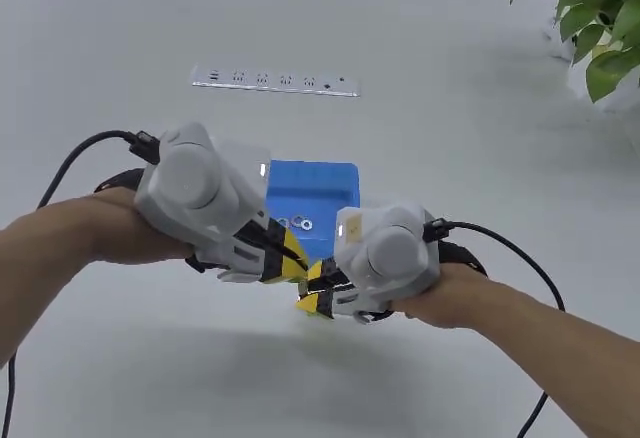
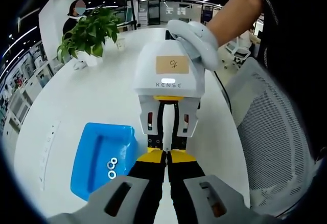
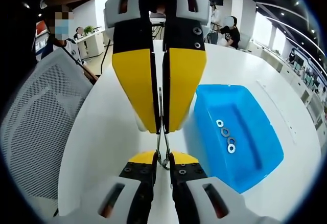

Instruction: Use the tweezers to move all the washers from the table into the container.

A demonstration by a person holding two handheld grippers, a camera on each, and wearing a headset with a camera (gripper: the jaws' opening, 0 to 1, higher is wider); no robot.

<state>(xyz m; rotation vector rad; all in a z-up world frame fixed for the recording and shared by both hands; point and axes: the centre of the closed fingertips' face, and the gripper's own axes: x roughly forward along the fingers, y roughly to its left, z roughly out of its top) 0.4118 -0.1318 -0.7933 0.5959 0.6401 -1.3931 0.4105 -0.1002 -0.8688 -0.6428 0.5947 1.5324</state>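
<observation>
Both sets of jaws are closed, tip to tip, on the same thing. The right gripper (image 3: 162,163) pinches one end of the tweezers (image 3: 162,144). The left gripper (image 2: 166,156) faces it and clamps the thin steel arms between its yellow pads, so the tool bridges the two.

Just beside them the container (image 3: 255,127) sits on the desk (image 3: 102,147), well in from its edges. The washers (image 3: 225,132) I can make out lie in a short row on the container's floor, toward its near left corner. Beyond it lies a power strip (image 1: 274,80), and a plant (image 1: 595,18) stands at the far right.

The tweezers look light, springy and slick. They are probably best held across the middle of the arms, so that a gentle squeeze closes the tips. Gripped too near the joined end, the tips would not meet, and too hard a grip could bend the arms.

The washers are small, flat, hard and slippery. They likely need pinching across the ring at its rim, or with one tine through the hole, or they may skid or flip away.
</observation>
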